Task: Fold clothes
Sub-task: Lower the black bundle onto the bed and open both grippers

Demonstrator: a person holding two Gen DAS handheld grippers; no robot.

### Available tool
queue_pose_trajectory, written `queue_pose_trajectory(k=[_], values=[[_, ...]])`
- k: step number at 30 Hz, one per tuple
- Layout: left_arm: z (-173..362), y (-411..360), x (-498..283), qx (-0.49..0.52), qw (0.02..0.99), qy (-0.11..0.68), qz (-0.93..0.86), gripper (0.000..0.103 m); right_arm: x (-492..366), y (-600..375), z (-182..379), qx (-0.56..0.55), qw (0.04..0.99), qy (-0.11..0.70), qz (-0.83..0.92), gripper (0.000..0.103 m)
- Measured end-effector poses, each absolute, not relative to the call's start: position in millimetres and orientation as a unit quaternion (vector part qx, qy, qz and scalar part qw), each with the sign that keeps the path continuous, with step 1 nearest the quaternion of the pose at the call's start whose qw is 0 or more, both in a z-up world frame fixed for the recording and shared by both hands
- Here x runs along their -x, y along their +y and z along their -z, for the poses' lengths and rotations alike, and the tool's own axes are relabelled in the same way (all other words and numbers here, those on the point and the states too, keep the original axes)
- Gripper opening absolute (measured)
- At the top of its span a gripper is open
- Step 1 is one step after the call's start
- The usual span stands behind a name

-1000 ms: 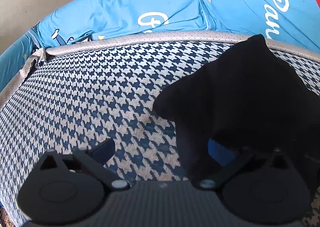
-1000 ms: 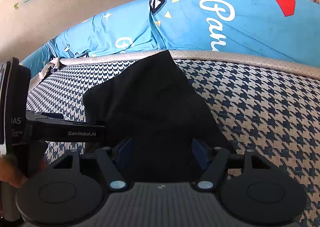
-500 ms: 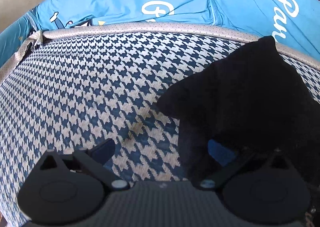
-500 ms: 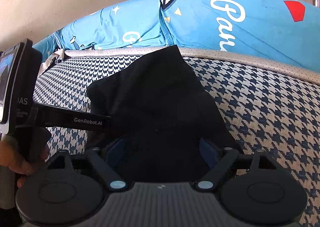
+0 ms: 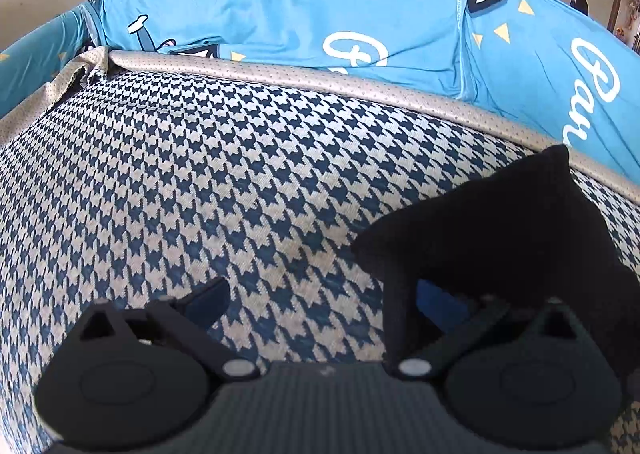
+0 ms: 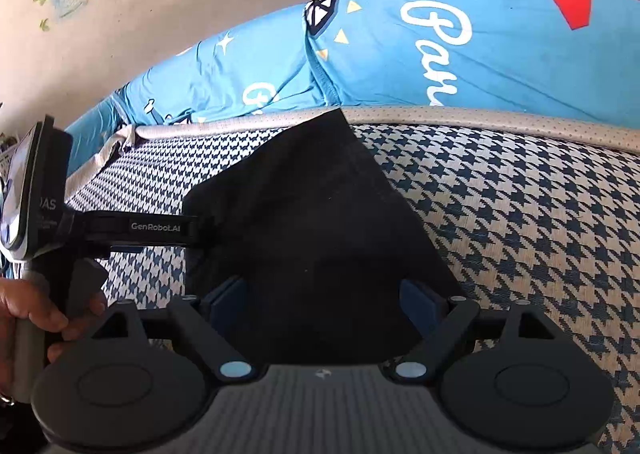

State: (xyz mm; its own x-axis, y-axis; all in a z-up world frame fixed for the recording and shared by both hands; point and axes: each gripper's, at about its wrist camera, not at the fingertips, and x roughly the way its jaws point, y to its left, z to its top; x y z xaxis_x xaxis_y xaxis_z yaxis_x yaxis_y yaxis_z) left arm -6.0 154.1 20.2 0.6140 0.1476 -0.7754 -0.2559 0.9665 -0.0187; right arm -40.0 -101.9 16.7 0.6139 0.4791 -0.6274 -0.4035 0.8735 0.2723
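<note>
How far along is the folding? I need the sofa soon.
Done: the black garment already lies as a compact folded wedge on the houndstooth cushion. In hand: nothing gripped; the right gripper stands open around its near end, and the left gripper is open at its edge. Left: perhaps a last fold or tidy, then moving it away.

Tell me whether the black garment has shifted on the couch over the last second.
No. In the right wrist view the black garment keeps its shape, its top corner still at the grey piping.
</note>
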Motion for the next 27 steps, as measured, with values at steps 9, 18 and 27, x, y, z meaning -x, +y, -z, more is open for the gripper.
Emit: queue_pose_trajectory(k=[9, 18, 27], values=[[-9, 168, -5, 0.088, 0.885, 0.436, -0.141, 0.103, 28, -116, -12, -0.076, 0.904, 0.377, -0.188, 0.084], [-2, 180, -8, 0.122, 0.873, 0.451, -0.136, 0.103, 21, -115, 6, -0.036, 0.904, 0.403, -0.139, 0.091], [-7, 190, 1, 0.152, 0.863, 0.461, -0.140, 0.103, 22, -114, 10, -0.033, 0.900, 0.412, -0.139, 0.103]])
